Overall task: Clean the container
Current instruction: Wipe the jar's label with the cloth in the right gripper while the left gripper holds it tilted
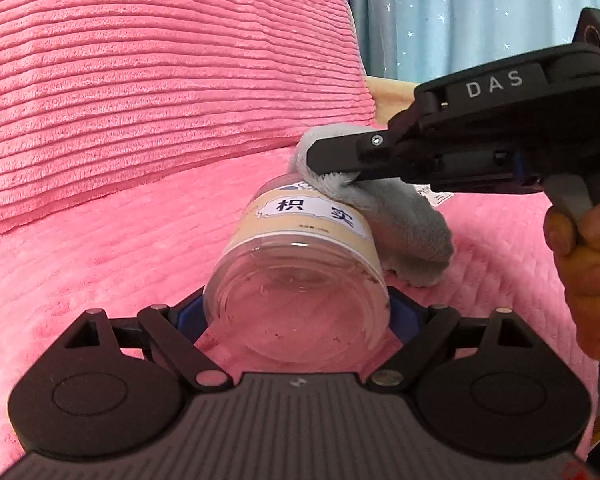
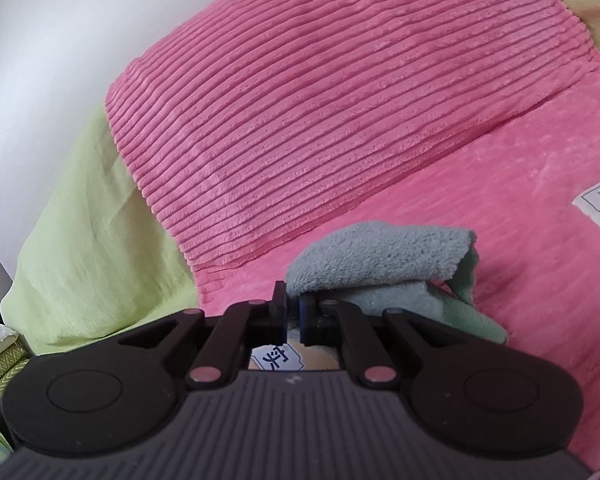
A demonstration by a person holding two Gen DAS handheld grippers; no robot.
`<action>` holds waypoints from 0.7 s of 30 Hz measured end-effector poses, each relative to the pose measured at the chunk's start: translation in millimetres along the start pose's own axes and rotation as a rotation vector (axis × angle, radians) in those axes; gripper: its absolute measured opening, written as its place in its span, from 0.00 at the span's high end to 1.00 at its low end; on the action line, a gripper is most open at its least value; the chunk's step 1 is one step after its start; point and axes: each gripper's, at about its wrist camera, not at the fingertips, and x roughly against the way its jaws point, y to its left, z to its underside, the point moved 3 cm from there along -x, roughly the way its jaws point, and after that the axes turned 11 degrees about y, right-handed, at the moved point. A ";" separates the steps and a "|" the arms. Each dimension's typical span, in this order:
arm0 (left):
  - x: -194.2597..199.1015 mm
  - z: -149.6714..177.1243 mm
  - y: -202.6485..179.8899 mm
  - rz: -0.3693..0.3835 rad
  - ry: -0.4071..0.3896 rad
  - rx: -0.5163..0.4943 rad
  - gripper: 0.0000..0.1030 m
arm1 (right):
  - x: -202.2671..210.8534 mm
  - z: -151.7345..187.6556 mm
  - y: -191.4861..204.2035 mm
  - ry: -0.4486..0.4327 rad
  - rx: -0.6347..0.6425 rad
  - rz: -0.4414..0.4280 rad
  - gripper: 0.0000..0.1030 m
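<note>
Container (image 1: 300,264) between pink cushion (image 1: 140,92) and grey cloth (image 1: 404,220), on pink blanket (image 1: 100,264).

both views are bright and evenly lit by soft daylight, which seems to enter through the pale blue curtain (image 1: 440,12) at the top of the left wrist view. shadows are faint and soft-edged. the clear jar (image 1: 300,276) shows only mild sheen (no harsh glare). fisheye bending curves the pink ribbed cushion (image 2: 320,100) strongly, and black vignetting cuts the corners. focus is fairly sharp, slightly softer toward the rims.
</note>
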 end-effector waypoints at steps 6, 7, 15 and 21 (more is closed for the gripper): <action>-0.5 -0.5 -3.8 -0.032 0.002 -0.053 0.16 | -3.8 3.3 12.1 0.020 0.034 -0.023 0.96; -0.1 0.0 -5.7 -0.039 0.000 -0.068 0.17 | -5.1 5.3 16.5 0.033 0.047 -0.043 0.96; -0.4 3.9 -24.6 -0.127 -0.019 -0.232 0.17 | -17.6 7.5 39.6 0.093 0.165 -0.074 0.96; -1.3 7.7 -39.3 -0.178 -0.031 -0.336 0.16 | -7.2 -9.4 1.8 -0.005 -0.010 0.005 0.96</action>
